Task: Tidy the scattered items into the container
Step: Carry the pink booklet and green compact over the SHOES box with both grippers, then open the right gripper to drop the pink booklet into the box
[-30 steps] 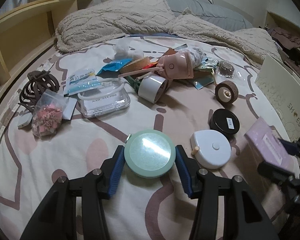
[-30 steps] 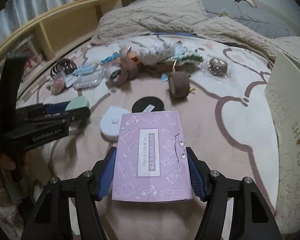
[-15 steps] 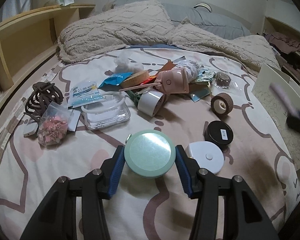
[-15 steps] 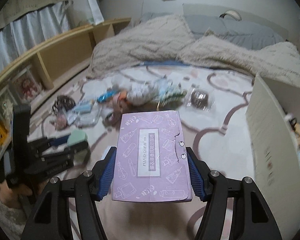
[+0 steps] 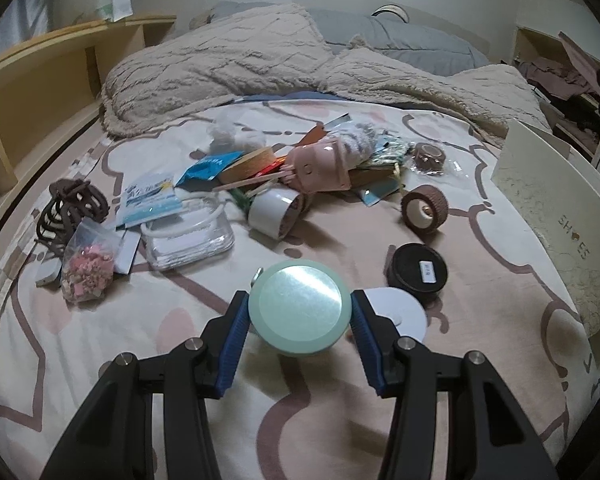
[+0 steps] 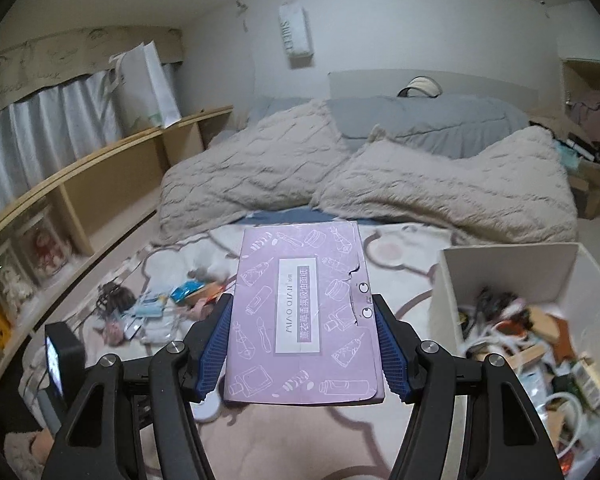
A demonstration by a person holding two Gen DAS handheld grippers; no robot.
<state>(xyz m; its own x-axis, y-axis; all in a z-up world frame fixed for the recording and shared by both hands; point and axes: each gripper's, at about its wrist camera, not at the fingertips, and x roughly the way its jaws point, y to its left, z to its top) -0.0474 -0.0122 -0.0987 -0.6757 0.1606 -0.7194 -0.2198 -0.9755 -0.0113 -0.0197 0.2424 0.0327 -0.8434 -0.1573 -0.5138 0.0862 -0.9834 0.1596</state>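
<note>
My left gripper [image 5: 299, 316] is shut on a round mint-green compact mirror [image 5: 299, 307] and holds it above the bedspread. My right gripper [image 6: 303, 344] is shut on a flat purple box [image 6: 304, 316], held high over the bed. The white shoe box container [image 6: 504, 276] stands at the right, open and holding several items; its outer wall shows in the left wrist view [image 5: 556, 216]. Scattered items lie on the bed: a white round case [image 5: 404, 312], a black round tin [image 5: 418, 270], a brown roller [image 5: 424, 208], a pink pouch [image 5: 320, 166].
A clear plastic case [image 5: 188, 236], a bag of pink bits [image 5: 86, 268], a brown hair claw [image 5: 70, 206] and packets [image 5: 150, 196] lie at the left. A beige blanket [image 5: 260, 68] heaps at the back. A wooden shelf [image 5: 32, 92] runs along the left.
My right gripper has risen with the purple box and swung toward the shoe box, whose inside now shows. My left gripper has lifted a little with the mirror.
</note>
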